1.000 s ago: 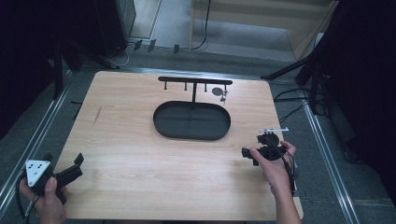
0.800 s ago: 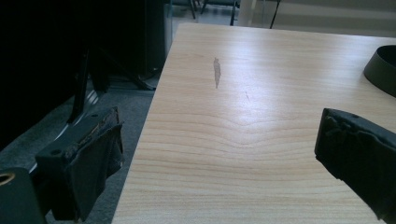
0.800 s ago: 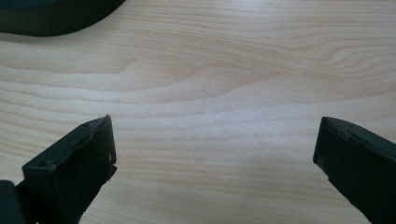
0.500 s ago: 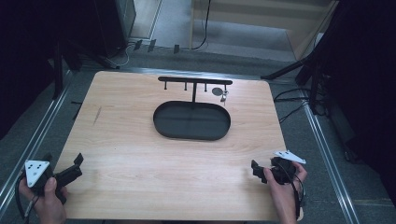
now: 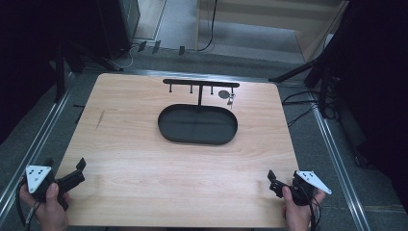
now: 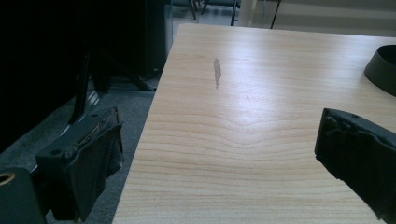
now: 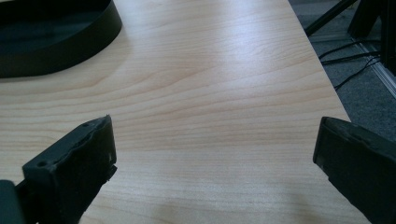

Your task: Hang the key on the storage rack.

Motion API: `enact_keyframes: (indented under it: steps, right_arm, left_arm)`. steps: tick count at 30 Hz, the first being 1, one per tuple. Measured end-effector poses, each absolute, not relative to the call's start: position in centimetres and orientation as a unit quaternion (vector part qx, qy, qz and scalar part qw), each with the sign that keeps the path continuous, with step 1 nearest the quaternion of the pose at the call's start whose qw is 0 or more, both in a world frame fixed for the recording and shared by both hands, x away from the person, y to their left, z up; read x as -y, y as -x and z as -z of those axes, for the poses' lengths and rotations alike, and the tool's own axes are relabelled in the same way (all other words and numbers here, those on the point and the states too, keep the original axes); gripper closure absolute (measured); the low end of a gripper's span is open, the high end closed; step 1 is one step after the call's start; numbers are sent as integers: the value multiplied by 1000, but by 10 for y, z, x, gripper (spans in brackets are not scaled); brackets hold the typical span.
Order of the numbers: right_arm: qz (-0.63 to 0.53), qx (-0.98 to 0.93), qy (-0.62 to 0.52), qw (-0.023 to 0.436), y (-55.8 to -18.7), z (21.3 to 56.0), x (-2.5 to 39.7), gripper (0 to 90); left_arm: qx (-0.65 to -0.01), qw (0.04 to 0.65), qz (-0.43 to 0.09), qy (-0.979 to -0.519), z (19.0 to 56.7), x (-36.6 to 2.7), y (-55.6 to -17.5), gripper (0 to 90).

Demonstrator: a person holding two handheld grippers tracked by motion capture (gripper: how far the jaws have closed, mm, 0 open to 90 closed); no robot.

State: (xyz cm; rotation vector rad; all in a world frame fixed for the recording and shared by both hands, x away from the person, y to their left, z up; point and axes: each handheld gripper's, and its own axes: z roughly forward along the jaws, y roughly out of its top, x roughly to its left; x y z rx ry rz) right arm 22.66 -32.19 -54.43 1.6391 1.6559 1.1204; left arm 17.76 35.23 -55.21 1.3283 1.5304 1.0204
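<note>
The left gripper (image 5: 65, 175) sits at the near left corner of the wooden table (image 5: 130, 144), well apart from the black oval tray (image 5: 197, 124) and on its near left side, held in the person's left hand (image 5: 48, 207). Its jaws stand wide apart with nothing between them; in the left gripper view one jaw hangs past the table edge over the grey floor (image 6: 126, 100) and the other lies over the wood, with a small dark mark (image 6: 217, 72) on the tabletop between them and the rim of the tray at far right. The tray lies near the middle of the table toward its far side, and it looks empty as far as the high view shows. Just behind the tray stands a black T-shaped rack (image 5: 201, 85), its post rising at the tray's far rim and its crossbar carrying short pegs. From the peg at the crossbar's right end hangs a small round metal tag with a key-like piece (image 5: 226, 96), just beyond the tray's far right. The right gripper (image 5: 281, 185) rests at the near right corner of the table, well apart from the tray on its near right side, held in the right hand (image 5: 298, 211). Its jaws are also spread wide and hold nothing; the right gripper view shows bare wood between them.
</note>
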Motion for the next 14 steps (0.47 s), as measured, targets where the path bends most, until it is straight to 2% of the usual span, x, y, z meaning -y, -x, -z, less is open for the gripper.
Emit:
enact_keyframes:
  steps: [14]
  right_arm:
    - [-401, -617, -615, 285, -227, 547, 317, 0]
  left_arm:
    - [-612, 422, -406, -531, 552, -352, -178, 15]
